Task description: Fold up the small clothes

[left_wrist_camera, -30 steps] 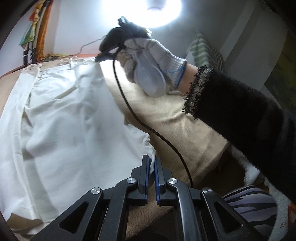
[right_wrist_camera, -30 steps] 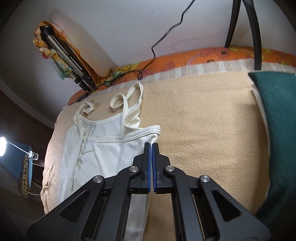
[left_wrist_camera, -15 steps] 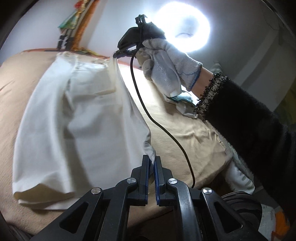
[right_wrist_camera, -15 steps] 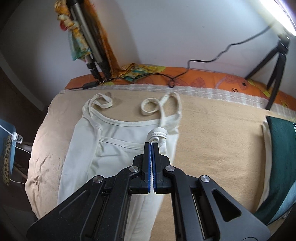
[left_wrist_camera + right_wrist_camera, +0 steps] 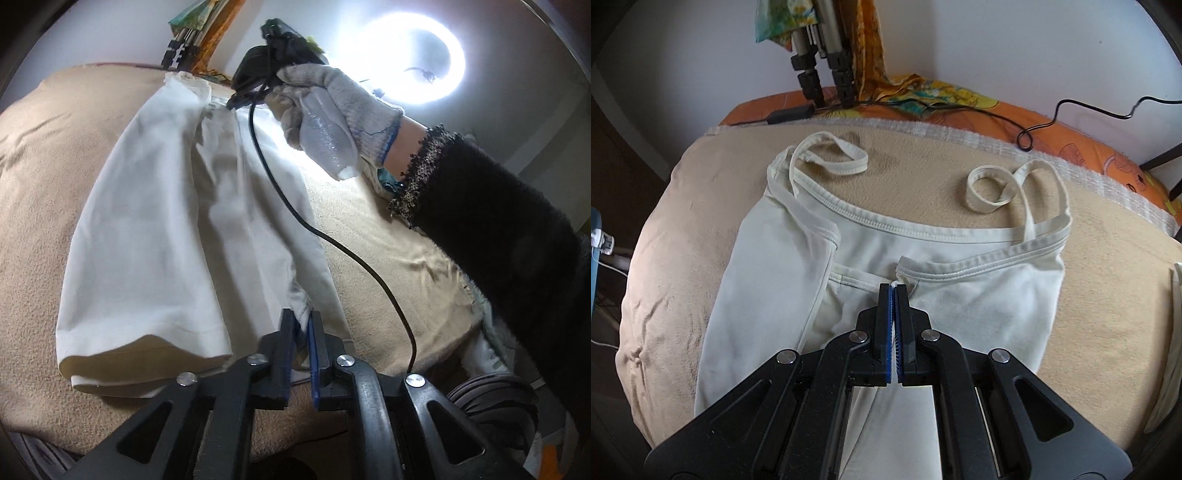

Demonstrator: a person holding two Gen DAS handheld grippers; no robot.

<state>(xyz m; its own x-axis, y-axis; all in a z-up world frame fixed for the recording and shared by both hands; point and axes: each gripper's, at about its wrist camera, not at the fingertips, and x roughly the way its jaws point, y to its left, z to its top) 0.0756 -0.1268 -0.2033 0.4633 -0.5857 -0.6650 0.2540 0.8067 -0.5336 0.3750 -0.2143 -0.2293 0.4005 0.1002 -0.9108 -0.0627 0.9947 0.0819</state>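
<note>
A white camisole (image 5: pixel 967 295) lies partly folded on a beige blanket-covered bed (image 5: pixel 683 229), the left gripper (image 5: pixel 302 325) pinching its hem corner and the right gripper (image 5: pixel 894 291) pinching its top edge, jaws pressed together on fabric.

you're wearing a grey knit glove (image 5: pixel 332 110) with a blue-stitched cuff, then a fuzzy black sleeve (image 5: pixel 491 221) with frayed speckled trim. your left gripper (image 5: pixel 302 325) and right gripper (image 5: pixel 894 295) are showing black angular arms, blue finger pads and round silver screws; a black cable (image 5: pixel 332 240) is trailing.
</note>
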